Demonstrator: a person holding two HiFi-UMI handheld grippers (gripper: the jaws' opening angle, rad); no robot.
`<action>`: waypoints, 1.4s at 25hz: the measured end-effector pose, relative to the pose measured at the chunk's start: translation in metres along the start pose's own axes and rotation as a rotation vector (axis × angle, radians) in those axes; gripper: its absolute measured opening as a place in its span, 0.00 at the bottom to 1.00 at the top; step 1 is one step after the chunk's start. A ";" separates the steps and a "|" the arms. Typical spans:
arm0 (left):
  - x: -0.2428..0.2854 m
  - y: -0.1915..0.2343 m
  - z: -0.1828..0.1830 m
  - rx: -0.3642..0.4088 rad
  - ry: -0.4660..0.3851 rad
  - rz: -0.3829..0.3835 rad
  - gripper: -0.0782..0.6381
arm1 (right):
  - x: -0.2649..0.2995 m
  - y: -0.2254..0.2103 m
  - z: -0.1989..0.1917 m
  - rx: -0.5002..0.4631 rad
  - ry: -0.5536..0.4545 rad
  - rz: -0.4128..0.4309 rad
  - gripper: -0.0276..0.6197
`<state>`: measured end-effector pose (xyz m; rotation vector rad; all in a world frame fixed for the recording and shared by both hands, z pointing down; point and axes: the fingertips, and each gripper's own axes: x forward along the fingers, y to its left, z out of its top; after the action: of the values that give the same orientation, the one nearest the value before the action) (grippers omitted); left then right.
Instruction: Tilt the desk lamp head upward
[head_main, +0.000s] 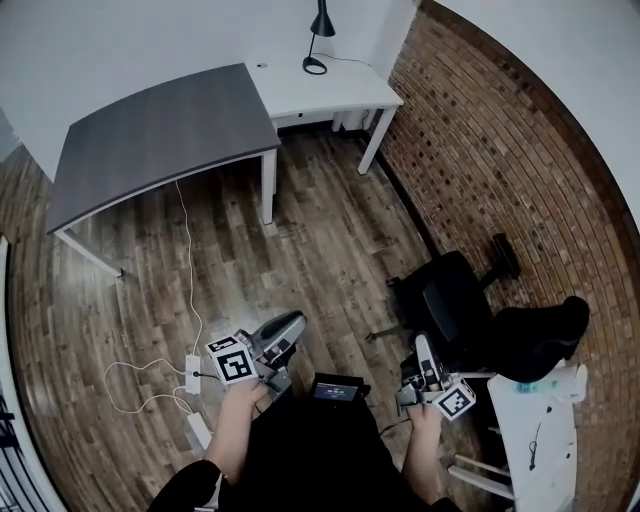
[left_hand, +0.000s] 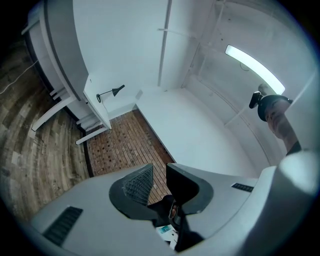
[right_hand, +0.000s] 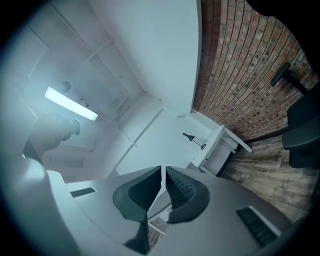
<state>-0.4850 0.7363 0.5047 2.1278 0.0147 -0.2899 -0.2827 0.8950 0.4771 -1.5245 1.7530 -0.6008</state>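
The black desk lamp (head_main: 318, 35) stands at the back of a white desk (head_main: 340, 95) far across the room, its head pointing down. It shows small in the left gripper view (left_hand: 111, 92) and the right gripper view (right_hand: 194, 140). Both grippers are held low in front of the person, far from the lamp. My left gripper (head_main: 297, 323) has its jaws a little apart (left_hand: 159, 176) with nothing between them. My right gripper (head_main: 421, 346) has its jaws together (right_hand: 163, 175) and holds nothing.
A grey-topped desk (head_main: 160, 135) adjoins the white desk on the left. A black office chair (head_main: 450, 300) stands close on the right by the brick wall (head_main: 500, 150). A power strip with white cable (head_main: 192, 372) lies on the wood floor at left. A white table (head_main: 540, 440) is at bottom right.
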 end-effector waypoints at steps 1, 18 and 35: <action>0.003 0.003 0.003 -0.001 0.001 0.004 0.22 | 0.005 -0.005 0.002 0.004 -0.004 0.005 0.06; 0.173 0.059 0.098 0.160 -0.047 0.069 0.22 | 0.164 -0.141 0.100 0.095 0.028 0.185 0.07; 0.293 0.178 0.174 0.067 -0.072 0.064 0.22 | 0.290 -0.243 0.162 0.083 0.086 0.125 0.07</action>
<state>-0.2128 0.4646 0.5000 2.1783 -0.1059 -0.3328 -0.0137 0.5844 0.4942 -1.3401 1.8495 -0.6757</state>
